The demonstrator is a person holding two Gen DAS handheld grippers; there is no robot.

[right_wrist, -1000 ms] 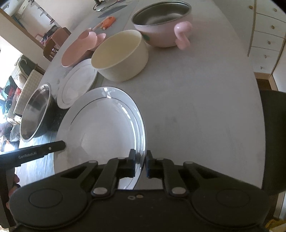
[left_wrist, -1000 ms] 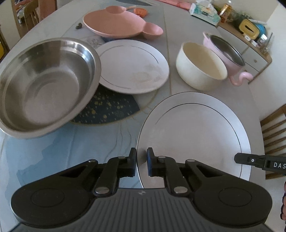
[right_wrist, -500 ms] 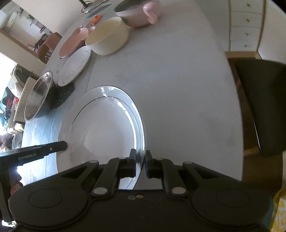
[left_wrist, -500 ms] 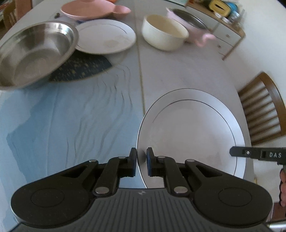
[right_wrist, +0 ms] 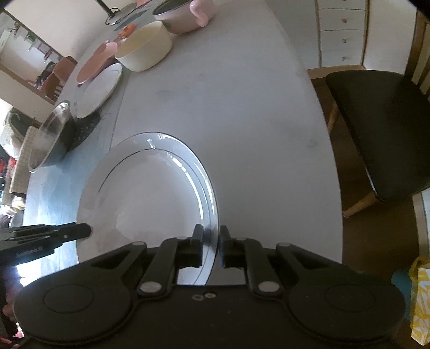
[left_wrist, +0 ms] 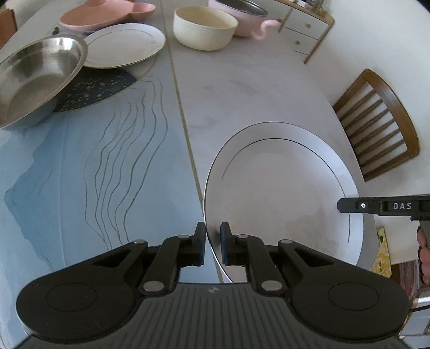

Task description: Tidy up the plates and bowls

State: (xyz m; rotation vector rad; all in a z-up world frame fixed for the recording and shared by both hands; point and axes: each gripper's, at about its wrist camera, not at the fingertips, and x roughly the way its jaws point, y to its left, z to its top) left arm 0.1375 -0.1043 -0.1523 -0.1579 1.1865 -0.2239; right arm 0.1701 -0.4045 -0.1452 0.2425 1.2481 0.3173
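Here my left gripper (left_wrist: 212,236) is clamped on the near-left rim of the large white plate (left_wrist: 282,193); my right gripper (right_wrist: 209,239) is clamped on the opposite rim of the same large white plate (right_wrist: 150,198), its jaws having just eased a little wider with the rim between them; the plate sits between both claws above the pale table (left_wrist: 242,88), near the edge by the wooden chair (left_wrist: 381,123). Farther off on the table, the steel bowl (left_wrist: 35,77) rests on a dark mat (left_wrist: 94,91); a smaller white plate (left_wrist: 123,45) lies just beside it; behind are the pink dish (left_wrist: 102,14), the cream bowl (left_wrist: 204,26) and the pink pot (left_wrist: 242,16).
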